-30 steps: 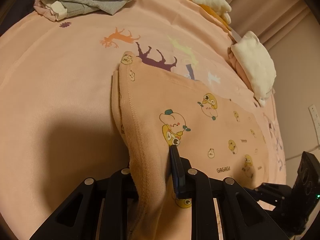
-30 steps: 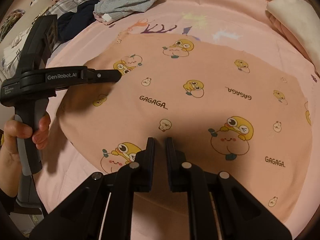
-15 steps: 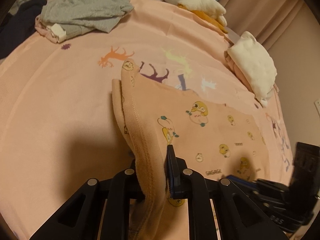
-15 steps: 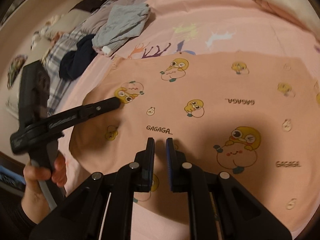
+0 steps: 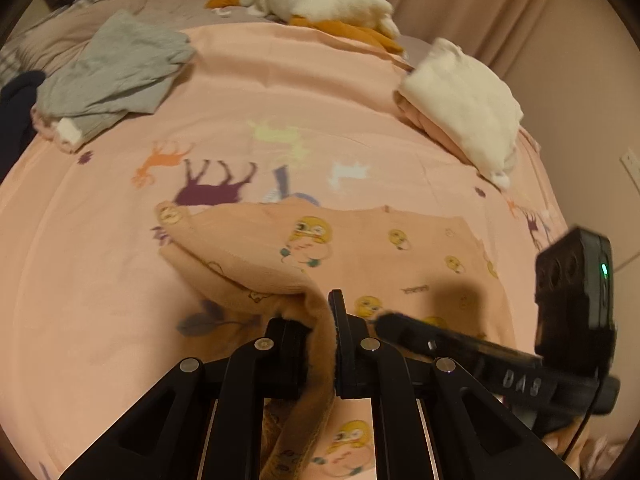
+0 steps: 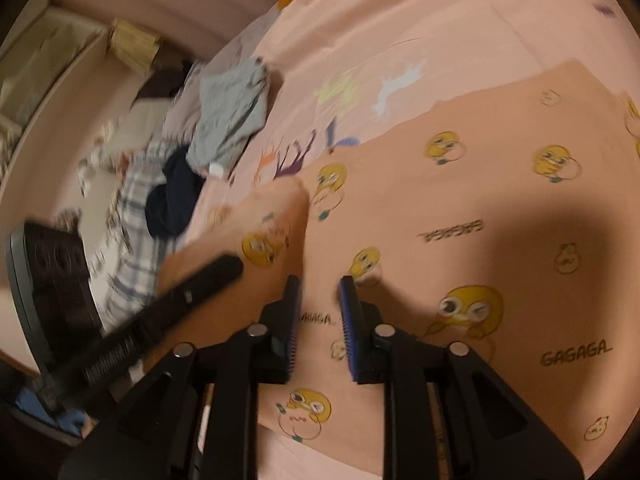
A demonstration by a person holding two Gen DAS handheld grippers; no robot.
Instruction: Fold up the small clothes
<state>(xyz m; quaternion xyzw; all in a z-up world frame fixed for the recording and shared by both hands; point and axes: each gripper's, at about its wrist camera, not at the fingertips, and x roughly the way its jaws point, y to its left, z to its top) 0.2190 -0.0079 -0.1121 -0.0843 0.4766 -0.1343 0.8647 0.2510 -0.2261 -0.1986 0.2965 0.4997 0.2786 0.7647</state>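
Observation:
An orange garment with yellow cartoon prints (image 5: 400,248) lies spread on the pink bedsheet (image 5: 100,240); it also shows in the right wrist view (image 6: 500,200). My left gripper (image 5: 320,320) is shut on the garment's left edge and lifts it, the cloth hanging between the fingers. My right gripper (image 6: 318,292) is open a little way, just above the garment near a "GAGAGA" print, and holds nothing. The right gripper also shows in the left wrist view (image 5: 384,318), and the left gripper in the right wrist view (image 6: 232,266).
A grey garment (image 5: 116,72) lies at the far left of the bed, a folded white and pink pile (image 5: 460,108) at the far right, a plush goose (image 5: 320,0) at the back. Dark and plaid clothes (image 6: 160,200) lie by the bed's left edge.
My left gripper has carried the garment's edge up and rightward, over the garment. My right gripper has opened slightly and moved in close beside the left gripper.

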